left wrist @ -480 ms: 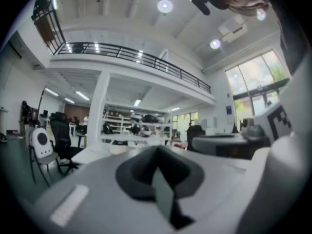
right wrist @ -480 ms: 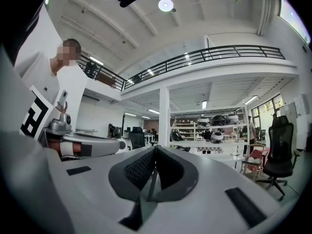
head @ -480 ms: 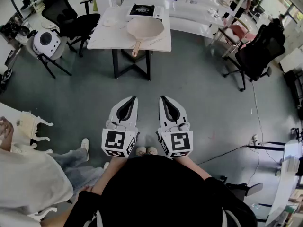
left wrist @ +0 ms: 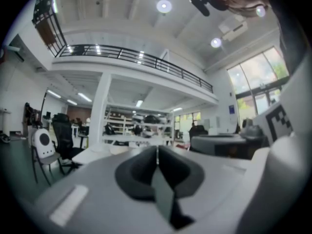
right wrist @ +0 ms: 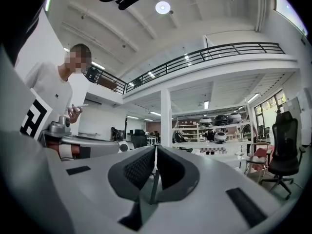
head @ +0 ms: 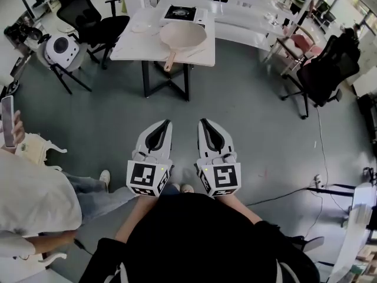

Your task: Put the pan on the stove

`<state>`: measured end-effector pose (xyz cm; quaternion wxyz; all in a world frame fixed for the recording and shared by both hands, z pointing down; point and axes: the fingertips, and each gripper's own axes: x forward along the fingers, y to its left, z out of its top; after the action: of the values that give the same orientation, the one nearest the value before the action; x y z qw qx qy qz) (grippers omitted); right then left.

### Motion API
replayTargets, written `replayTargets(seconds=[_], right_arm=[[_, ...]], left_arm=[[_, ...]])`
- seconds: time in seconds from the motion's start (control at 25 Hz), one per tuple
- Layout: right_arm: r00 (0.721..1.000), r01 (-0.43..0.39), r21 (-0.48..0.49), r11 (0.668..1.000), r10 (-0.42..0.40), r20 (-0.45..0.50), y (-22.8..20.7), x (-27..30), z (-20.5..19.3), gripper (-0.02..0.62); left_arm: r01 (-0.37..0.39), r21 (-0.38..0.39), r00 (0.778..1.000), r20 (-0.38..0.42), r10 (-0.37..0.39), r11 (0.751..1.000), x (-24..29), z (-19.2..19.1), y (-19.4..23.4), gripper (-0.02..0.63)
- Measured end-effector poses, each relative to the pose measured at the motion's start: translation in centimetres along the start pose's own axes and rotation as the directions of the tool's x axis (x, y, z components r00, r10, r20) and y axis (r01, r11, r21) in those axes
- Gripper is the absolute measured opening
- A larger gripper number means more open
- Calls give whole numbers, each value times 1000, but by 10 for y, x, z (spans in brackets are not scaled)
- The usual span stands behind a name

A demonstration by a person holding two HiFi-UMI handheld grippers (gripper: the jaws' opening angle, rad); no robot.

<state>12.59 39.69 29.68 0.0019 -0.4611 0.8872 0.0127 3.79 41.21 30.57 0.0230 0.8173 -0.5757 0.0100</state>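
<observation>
A beige pan (head: 182, 36) with a wooden handle lies on a white table (head: 132, 46) far ahead of me. Just behind it on the same table stands a small black-topped stove (head: 181, 13). My left gripper (head: 163, 124) and right gripper (head: 203, 123) are held side by side close to my body, over the grey floor, well short of the table. Both are shut with nothing between the jaws; the left gripper view (left wrist: 157, 150) and the right gripper view (right wrist: 156, 150) show the pads pressed together, pointing level across the room.
A person in a white shirt (head: 29, 193) stands at my left holding up a phone (head: 7, 121). Black office chairs (head: 88, 16) (head: 321, 69) flank the table. A white round device (head: 61, 49) sits on a stand at left. A cable (head: 288, 187) runs across the floor at right.
The table and pan sit slightly right of where they were in view. The person at left has raised a phone. The grippers hold their place.
</observation>
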Motion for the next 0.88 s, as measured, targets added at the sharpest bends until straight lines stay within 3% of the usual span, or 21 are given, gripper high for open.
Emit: replayTargets(seconds=[0.12,0.24,0.56,0.68,0.88], right_arm=[[1000,-11,9,1000,11,-7,-7,2,-5,23],[1000,-29,14,999,29,-11,-10,6,-8,23],[999,-45,25,999,45,-24,-21,22,-15,28],[999,-40,33,999,41,-33,-26,31,-21,106],[999,-29,29,999,29,-20,-35,51,-26,120]], left_arm=[[-5,-10,1000,-1,5,1000,3,-3,-4,26],[-6,-24,1000,-13,5,1000,8,-7,-5,92],[9,-50,1000,0,-9,999,26,-9,0,149],[15,-57,1000,1,-15,998,35,-14,5,156],[35,-93,999,15,-33,995,57,-18,23,173]])
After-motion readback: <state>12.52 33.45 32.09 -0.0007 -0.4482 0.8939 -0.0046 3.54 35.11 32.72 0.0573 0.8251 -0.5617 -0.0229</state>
